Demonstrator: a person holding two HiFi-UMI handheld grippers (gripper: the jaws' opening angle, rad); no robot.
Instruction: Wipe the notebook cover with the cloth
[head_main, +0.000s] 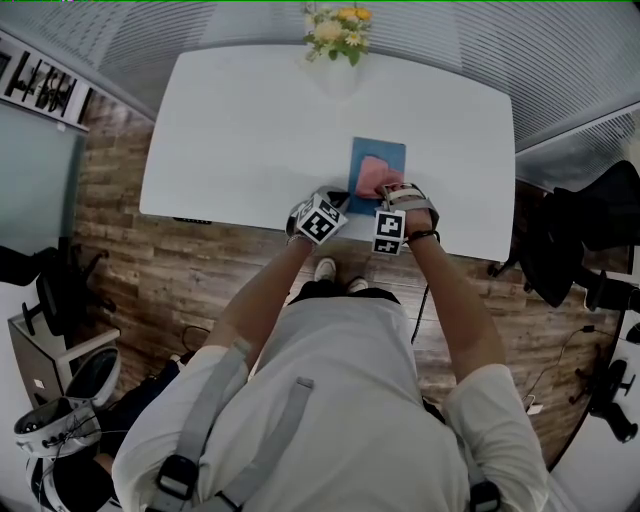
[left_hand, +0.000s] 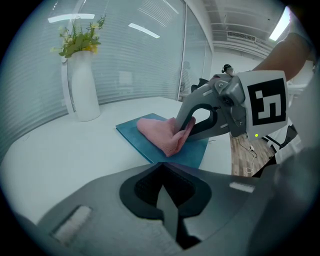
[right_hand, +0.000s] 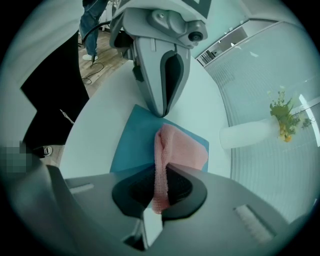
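A blue notebook (head_main: 390, 153) lies flat near the table's front edge, with a pink cloth (head_main: 373, 174) bunched on its cover. My right gripper (head_main: 386, 193) is shut on the cloth (right_hand: 161, 165), which is pinched between its jaws and spreads out over the notebook (right_hand: 131, 145). My left gripper (head_main: 338, 200) is shut with nothing in it, and its tip (right_hand: 161, 111) sits at the notebook's near-left edge. In the left gripper view, my left gripper (left_hand: 161, 171) points at the notebook (left_hand: 136, 136), and the right gripper (left_hand: 181, 125) grips the cloth (left_hand: 157, 132).
A white table (head_main: 250, 140) carries a white vase of flowers (head_main: 338, 45) at its far edge, also in the left gripper view as a vase (left_hand: 82, 87). Wooden floor and black chairs (head_main: 590, 230) lie around the table. Glass walls with blinds stand behind.
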